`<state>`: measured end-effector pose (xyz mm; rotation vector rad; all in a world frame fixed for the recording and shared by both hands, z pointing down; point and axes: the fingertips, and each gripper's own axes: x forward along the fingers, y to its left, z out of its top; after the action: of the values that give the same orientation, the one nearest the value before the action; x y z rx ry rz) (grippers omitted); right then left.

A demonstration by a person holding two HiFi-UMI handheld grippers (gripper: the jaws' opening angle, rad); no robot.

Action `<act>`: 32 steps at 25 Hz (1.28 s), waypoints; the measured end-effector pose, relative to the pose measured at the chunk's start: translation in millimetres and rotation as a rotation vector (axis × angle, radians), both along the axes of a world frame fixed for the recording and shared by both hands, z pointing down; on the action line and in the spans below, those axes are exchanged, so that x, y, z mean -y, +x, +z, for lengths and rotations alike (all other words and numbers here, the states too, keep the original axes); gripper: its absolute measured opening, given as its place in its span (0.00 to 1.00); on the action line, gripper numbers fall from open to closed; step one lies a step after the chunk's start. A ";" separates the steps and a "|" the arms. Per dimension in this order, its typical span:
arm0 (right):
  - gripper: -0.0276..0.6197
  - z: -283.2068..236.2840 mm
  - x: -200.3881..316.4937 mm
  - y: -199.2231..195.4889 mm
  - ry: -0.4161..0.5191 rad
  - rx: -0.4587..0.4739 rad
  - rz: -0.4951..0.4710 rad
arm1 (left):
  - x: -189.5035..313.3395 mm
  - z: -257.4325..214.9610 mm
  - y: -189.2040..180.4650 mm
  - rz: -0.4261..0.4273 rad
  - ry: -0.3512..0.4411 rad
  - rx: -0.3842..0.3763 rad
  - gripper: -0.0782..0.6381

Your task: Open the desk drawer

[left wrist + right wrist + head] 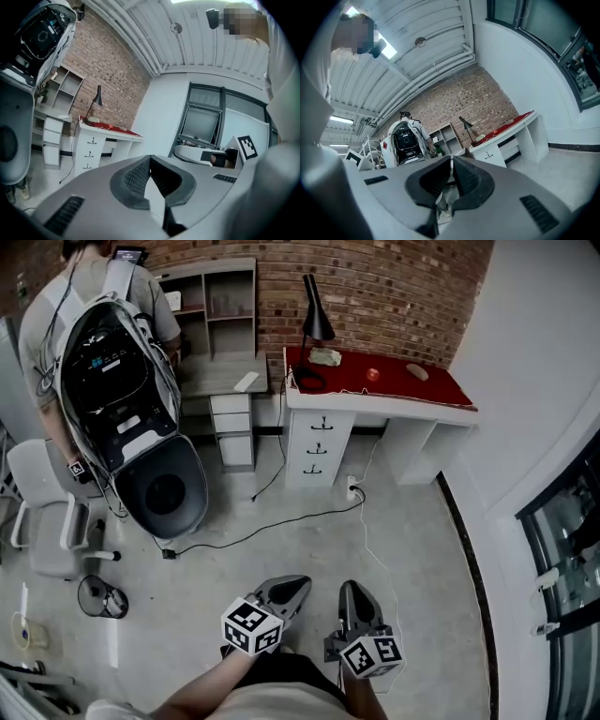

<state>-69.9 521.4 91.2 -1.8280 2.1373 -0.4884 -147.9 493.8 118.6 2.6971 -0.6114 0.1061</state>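
A white desk (pixel 375 405) with a red top stands against the brick wall, far ahead of me. Its drawer stack (pixel 317 446) has three closed drawers with dark handles. The same desk (pixel 101 140) shows small in the left gripper view, and the desk (pixel 506 138) also appears in the right gripper view. My left gripper (pixel 298 587) and right gripper (pixel 352 592) hang side by side near my body, well short of the desk. Both are shut with nothing between the jaws.
A person (pixel 98 343) with a large equipment backpack stands at the left by a grey shelf unit (pixel 220 315). A white chair (pixel 42 512), a cable (pixel 281 521) on the floor, a black desk lamp (pixel 314 315) and a window wall (pixel 562 549) at the right.
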 end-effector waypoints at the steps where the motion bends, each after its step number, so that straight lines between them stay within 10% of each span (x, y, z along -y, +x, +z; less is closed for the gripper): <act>1: 0.07 1.3 -1.6 1.7 -0.004 0.006 -0.002 | -2.1 0.3 2.3 0.005 0.001 0.004 0.12; 32: 0.07 9.6 74.6 42.2 -0.052 -0.060 0.000 | 79.9 -11.0 54.4 0.022 0.035 -0.004 0.12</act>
<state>-27.7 446.8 100.8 -1.8932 2.1836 -0.4988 -93.5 413.9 107.6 2.7379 -0.5885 0.0970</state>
